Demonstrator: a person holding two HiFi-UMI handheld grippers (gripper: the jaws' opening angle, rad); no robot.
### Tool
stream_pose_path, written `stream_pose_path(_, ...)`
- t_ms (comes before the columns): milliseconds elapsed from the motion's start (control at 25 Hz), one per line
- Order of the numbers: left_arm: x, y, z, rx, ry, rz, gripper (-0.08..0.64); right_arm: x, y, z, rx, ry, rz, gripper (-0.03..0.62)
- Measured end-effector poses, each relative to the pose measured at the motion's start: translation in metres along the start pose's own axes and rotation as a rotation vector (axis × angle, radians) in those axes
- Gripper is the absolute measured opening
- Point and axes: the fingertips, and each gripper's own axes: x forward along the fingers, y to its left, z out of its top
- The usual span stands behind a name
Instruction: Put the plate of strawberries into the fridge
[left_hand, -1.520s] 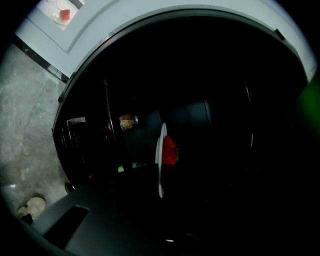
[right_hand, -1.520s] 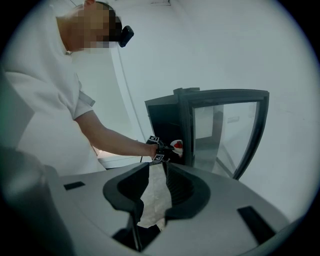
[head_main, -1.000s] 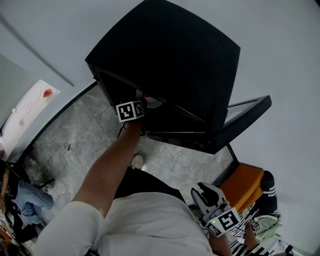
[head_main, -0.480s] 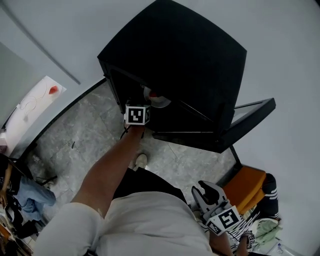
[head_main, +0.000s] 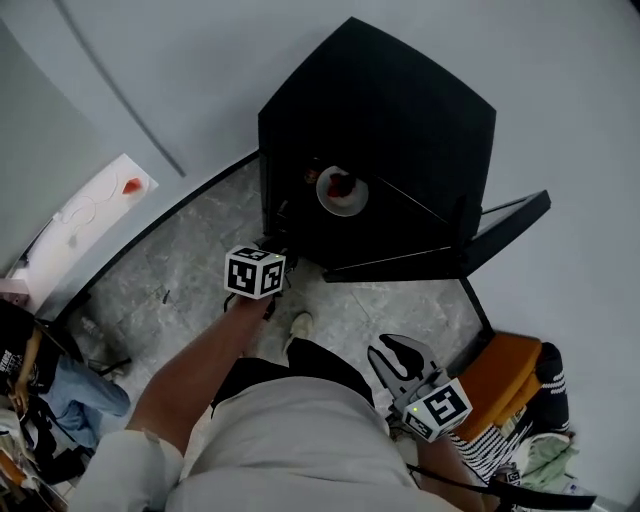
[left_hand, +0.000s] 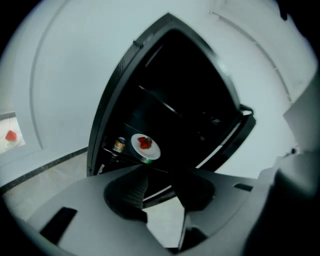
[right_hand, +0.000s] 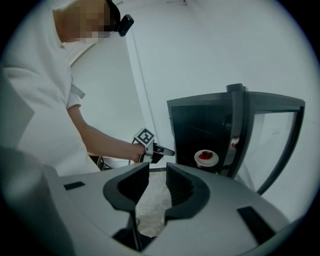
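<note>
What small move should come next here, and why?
Probably swing the fridge door shut with the right gripper: the plate of strawberries already sits inside, the left gripper has just been opening its jaws and holds nothing, and the door stands open.

Matt black fridge (head_main: 400, 110) with a glass-paned door (right_hand: 275, 145). The white plate (head_main: 335, 208) looks glossy; the floor (head_main: 180, 270) is smooth, grey veined stone.

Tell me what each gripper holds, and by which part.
Nothing. The left gripper, jaws just opened, is empty; the right gripper is open and empty. The plate sits inside the fridge.
</note>
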Motion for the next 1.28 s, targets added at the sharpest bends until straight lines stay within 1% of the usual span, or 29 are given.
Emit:
stream_pose_path(80, -0.033, -0.01, -0.007, -0.01, 0.009, -0.061, 0.147, 0.012, 0.017, 0.004, -0.008, -0.005, 0.008, 0.117)
stream_pose_path(160, -0.069, -0.016, -0.019, -0.001, 0.034, -0.095, 0.137, 0.021, 0.037, 0.008, -0.01, -0.016, 0.021, 0.1)
stream_pose_path(280, -0.127, -0.026, -0.037, 0.051, 0.065, -0.148, 0.103, 0.033, 0.069, 0.009, -0.017, -0.025, 0.032, 0.068)
stream_pose_path(400, -0.18, -0.041, -0.051, 0.107, 0.084, -0.238, 0.058, 0.041, 0.093, 0.012, -0.023, -0.032, 0.02, 0.049)
stream_pose_path(520, -0.228, -0.059, -0.066, 0.139, 0.101, -0.328, 0.015, 0.045, 0.119, 0.016, -0.043, -0.034, 0.008, 0.038)
stream_pose_path(640, -0.267, -0.079, -0.083, 0.15, 0.124, -0.412, 0.012, 0.048, 0.144, 0.013, -0.051, -0.031, 0.001, 0.037)
stream_pose_path(720, -0.288, -0.091, -0.093, 0.181, 0.138, -0.454, 0.012, 0.048, 0.162, 0.013, -0.052, -0.036, -0.002, 0.035)
stream_pose_path(800, -0.307, -0.1, -0.103, 0.211, 0.139, -0.485, 0.012, 0.048, 0.183, 0.009, -0.063, -0.036, -0.001, 0.035)
stream_pose_path(1000, -0.346, -0.118, -0.112, 0.196, 0.114, -0.534, 0.012, 0.044, 0.226, -0.006, -0.052, -0.032, 0.005, 0.034)
stream_pose_path(1280, -0.39, -0.125, -0.116, 0.229, 0.096, -0.584, 0.012, 0.045, 0.274, -0.014, -0.066, -0.042, -0.013, 0.029)
